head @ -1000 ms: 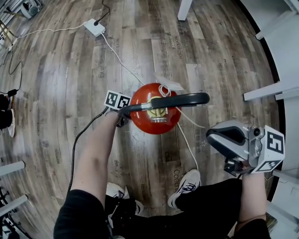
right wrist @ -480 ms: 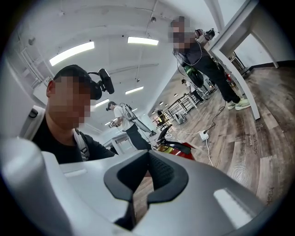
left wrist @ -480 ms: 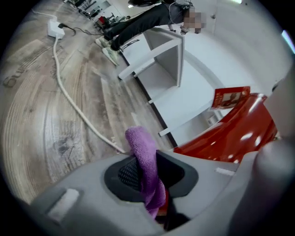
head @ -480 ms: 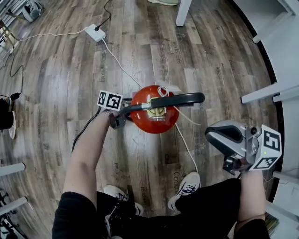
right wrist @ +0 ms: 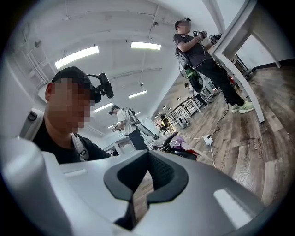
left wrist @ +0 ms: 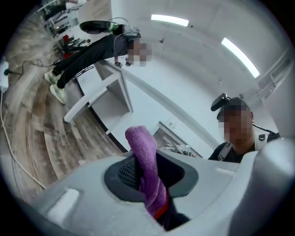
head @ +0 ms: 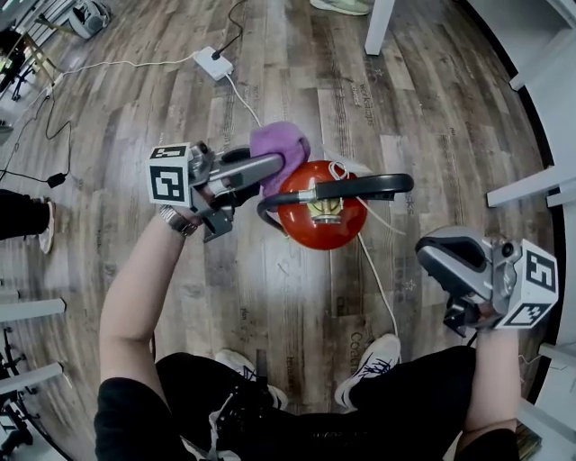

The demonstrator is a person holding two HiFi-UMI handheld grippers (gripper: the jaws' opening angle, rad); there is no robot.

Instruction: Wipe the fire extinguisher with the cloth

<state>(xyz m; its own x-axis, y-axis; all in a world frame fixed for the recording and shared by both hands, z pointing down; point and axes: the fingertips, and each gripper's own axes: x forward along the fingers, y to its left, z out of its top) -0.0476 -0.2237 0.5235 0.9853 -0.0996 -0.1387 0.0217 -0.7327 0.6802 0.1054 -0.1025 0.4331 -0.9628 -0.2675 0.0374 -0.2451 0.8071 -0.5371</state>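
Note:
A red fire extinguisher (head: 310,225) stands on the wood floor, seen from above, with its black handle (head: 360,188) across the top. My left gripper (head: 273,167) is level at its upper left, shut on a purple cloth (head: 280,146) that sticks out over the extinguisher's edge. In the left gripper view the cloth (left wrist: 146,168) stands pinched between the jaws of the left gripper (left wrist: 148,177). My right gripper (head: 439,263) hangs apart at the right, shut and empty. The right gripper view shows the right gripper (right wrist: 138,186) with closed jaws, and the extinguisher (right wrist: 184,151) far off.
A white power strip (head: 214,62) and its cable (head: 247,103) lie on the floor behind the extinguisher. White table legs (head: 380,24) and frames (head: 531,185) stand at the back and right. My shoes (head: 369,357) are just below. Another person (right wrist: 203,55) stands across the room.
My left gripper has come up from low beside the extinguisher to the level of its top, and the purple cloth in it now shows. The right gripper has stayed put.

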